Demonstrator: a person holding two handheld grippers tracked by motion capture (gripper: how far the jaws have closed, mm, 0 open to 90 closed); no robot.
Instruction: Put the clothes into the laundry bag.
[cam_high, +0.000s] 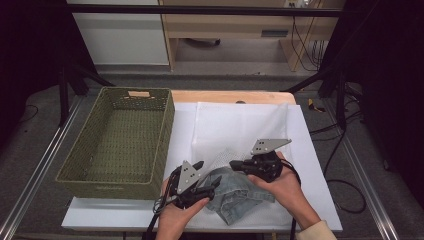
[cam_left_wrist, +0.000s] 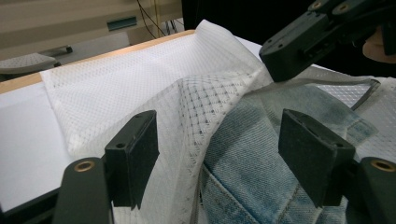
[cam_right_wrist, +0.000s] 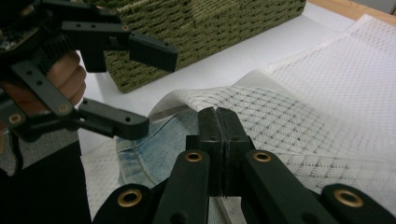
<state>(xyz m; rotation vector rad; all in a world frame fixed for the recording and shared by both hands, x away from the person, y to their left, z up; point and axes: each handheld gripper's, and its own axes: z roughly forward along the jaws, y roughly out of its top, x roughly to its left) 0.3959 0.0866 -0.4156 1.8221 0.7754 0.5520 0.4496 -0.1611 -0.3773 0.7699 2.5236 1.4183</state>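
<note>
A white mesh bag (cam_high: 240, 125) lies flat on the white table cover, its near edge lifted. A piece of blue denim clothing (cam_high: 235, 195) lies at that opening, partly under the mesh. My right gripper (cam_high: 234, 163) is shut on the mesh bag's edge and holds it up over the denim (cam_right_wrist: 144, 156); the closed jaws (cam_right_wrist: 218, 122) pinch the mesh (cam_right_wrist: 299, 126). My left gripper (cam_high: 211, 173) stands open just left of it. In the left gripper view the open gripper (cam_left_wrist: 224, 154) straddles the denim (cam_left_wrist: 261, 154) and mesh (cam_left_wrist: 140, 88) without pressing.
A green woven basket (cam_high: 165, 135) stands empty on the left of the table, close to my left gripper (cam_right_wrist: 154, 88). The table's near edge runs just below the hands. The wooden table edge (cam_high: 230, 96) runs along the back.
</note>
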